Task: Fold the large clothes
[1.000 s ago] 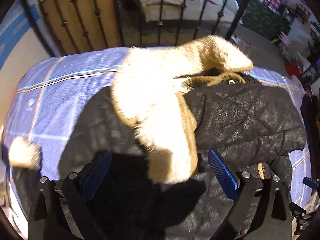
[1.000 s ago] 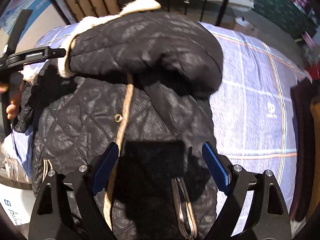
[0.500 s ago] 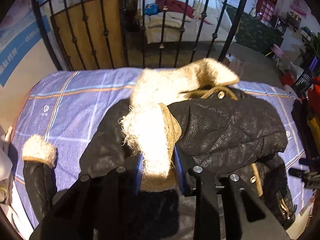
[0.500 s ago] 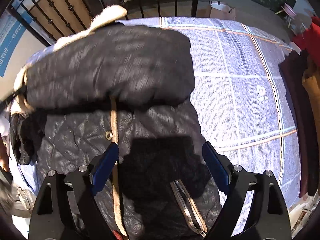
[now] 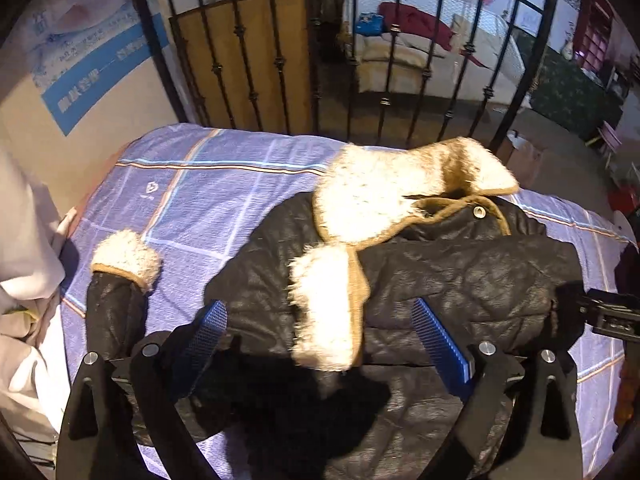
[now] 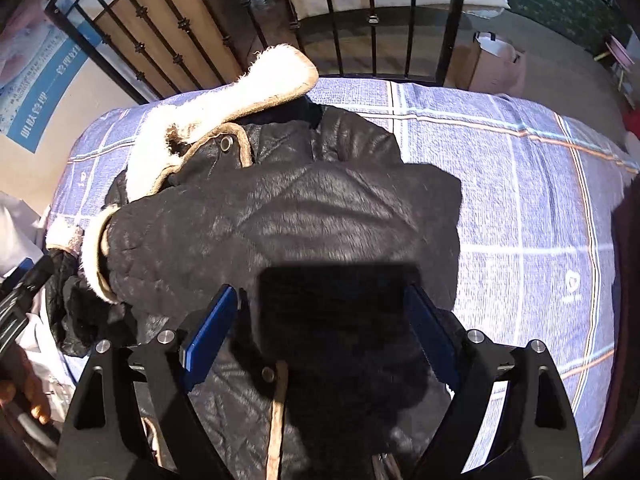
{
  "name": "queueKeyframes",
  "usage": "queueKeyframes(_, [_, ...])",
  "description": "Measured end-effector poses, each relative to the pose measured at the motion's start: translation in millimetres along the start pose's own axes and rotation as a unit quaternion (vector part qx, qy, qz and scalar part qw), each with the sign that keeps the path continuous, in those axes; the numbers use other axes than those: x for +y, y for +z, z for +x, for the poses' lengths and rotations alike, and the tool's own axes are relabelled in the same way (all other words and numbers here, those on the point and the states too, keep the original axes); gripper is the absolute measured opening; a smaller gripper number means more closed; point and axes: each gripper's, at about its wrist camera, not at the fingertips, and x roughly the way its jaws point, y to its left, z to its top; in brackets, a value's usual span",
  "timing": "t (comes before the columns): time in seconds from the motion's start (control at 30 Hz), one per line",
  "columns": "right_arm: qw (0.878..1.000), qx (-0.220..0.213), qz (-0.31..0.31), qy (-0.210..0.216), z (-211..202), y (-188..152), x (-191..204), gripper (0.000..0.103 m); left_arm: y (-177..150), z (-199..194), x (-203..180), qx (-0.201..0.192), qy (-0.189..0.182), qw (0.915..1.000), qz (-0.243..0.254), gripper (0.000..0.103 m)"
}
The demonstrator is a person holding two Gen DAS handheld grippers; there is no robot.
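Note:
A black quilted jacket [image 5: 460,280] with a cream fur collar [image 5: 380,196] lies front-up on the bed. One sleeve is folded across its chest, and its fur cuff [image 5: 324,320] lies under my left gripper [image 5: 318,312]. That gripper's jaws are opening, and the cuff sits between them with neither pad touching it. The other sleeve's cuff [image 5: 126,256] rests on the sheet to the left. My right gripper [image 6: 320,296] hangs open over the folded sleeve on the jacket [image 6: 320,208], holding nothing.
The purple plaid sheet [image 6: 520,200] has bare room right of the jacket. A black iron railing [image 5: 320,60] stands at the far end of the bed. White cloth [image 5: 24,260] is piled at the left edge, dark clothes [image 6: 628,280] at the right.
Half a second ago my left gripper was shut on the fur cuff; it has since let go, opened and pulled up and back. The right gripper stayed open and slid sideways over the jacket.

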Motion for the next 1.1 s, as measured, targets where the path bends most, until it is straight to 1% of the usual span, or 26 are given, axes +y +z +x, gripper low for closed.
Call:
queueKeyframes(0.07, [1.0,0.003,-0.015,-0.013,12,6,3,0.085,6,17,-25,0.013,0.001,0.9993,0.034,0.092])
queueKeyframes(0.13, [0.997,0.024,-0.048,-0.053,34,13,6,0.093,6,33,-43,0.016,-0.002,0.9982,0.058,0.092])
queueKeyframes(0.17, [0.995,0.036,-0.059,-0.068,45,15,3,0.095,6,48,-51,0.032,-0.005,0.9972,0.068,0.092])
queueKeyframes(0.2, [0.994,0.053,-0.063,-0.073,59,17,0,0.096,5,65,-56,0.054,-0.001,0.9959,0.072,0.092])
queueKeyframes(0.27, [0.994,0.073,-0.057,-0.065,74,22,-7,0.097,2,97,-61,0.09,0.022,0.9927,0.077,0.092])
queueKeyframes(0.3, [0.994,0.075,-0.055,-0.057,78,25,-8,0.097,0,107,-61,0.097,0.03,0.9915,0.082,0.092])
queueKeyframes(0.37, [0.993,0.083,-0.066,-0.057,86,28,-6,0.098,-2,123,-62,0.108,0.04,0.989,0.093,0.097])
queueKeyframes(0.47, [0.992,0.083,-0.076,-0.055,95,29,-7,0.098,-2,133,-65,0.117,0.045,0.9865,0.106,0.097])
queueKeyframes(0.57, [0.994,0.069,-0.073,-0.046,102,24,-11,0.099,0,141,-67,0.124,0.043,0.9858,0.105,0.098])
queueKeyframes(0.67, [0.994,0.058,-0.074,-0.052,105,18,-8,0.099,0,146,-65,0.126,0.044,0.9855,0.105,0.098])
queueKeyframes(0.8, [0.994,0.063,-0.064,-0.063,106,18,-5,0.099,-1,147,-64,0.124,0.046,0.985,0.11,0.098])
queueKeyframes(0.9, [0.994,0.071,-0.051,-0.063,106,20,-6,0.099,0,148,-62,0.13,0.042,0.9846,0.109,0.098])
queueKeyframes(1.03, [0.994,0.08,-0.035,-0.059,101,21,-9,0.099,2,139,-60,0.136,0.033,0.9842,0.108,0.097])
queueKeyframes(1.1, [0.994,0.084,-0.038,-0.064,95,25,-8,0.098,3,128,-55,0.132,0.027,0.9862,0.097,0.097])
